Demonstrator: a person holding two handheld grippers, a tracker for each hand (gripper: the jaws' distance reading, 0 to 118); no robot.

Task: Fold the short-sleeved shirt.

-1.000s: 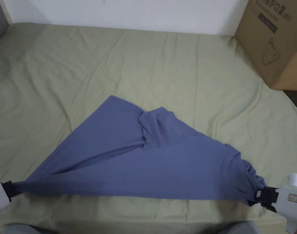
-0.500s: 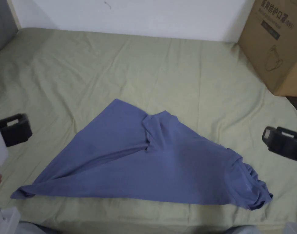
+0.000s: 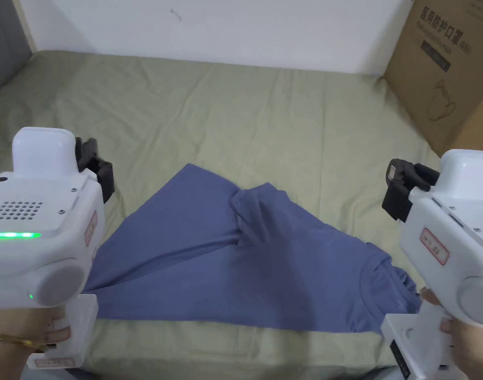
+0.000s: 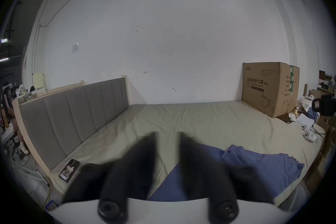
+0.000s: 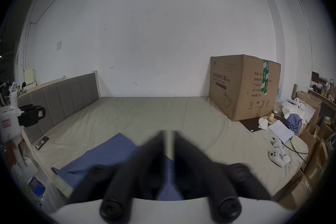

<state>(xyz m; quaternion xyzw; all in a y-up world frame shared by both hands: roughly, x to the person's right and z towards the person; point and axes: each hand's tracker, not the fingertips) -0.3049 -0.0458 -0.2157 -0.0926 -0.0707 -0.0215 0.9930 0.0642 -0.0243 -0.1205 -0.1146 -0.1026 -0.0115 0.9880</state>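
Early stage of folding. The blue short-sleeved cotton shirt (image 3: 245, 257) lies on the olive-green bed sheet (image 3: 265, 114) as a rough triangle, one sleeve bunched mid-body, collar end crumpled at right; squaring and folds remain. The left tool (image 3: 94, 166) and right tool (image 3: 409, 190) are raised above it, jaws parted, empty.

head view: looks down on bed (image 3: 285, 114) | gripper views: low, facing wall (image 4: 163, 37) | shared: bed

I read 医用防护口罩 and (N95) printed on the front of the cardboard box (image 5: 227, 100), above a mask drawing. Its side panel lists 数量, 生产日期 and 有效期, over handling symbols.
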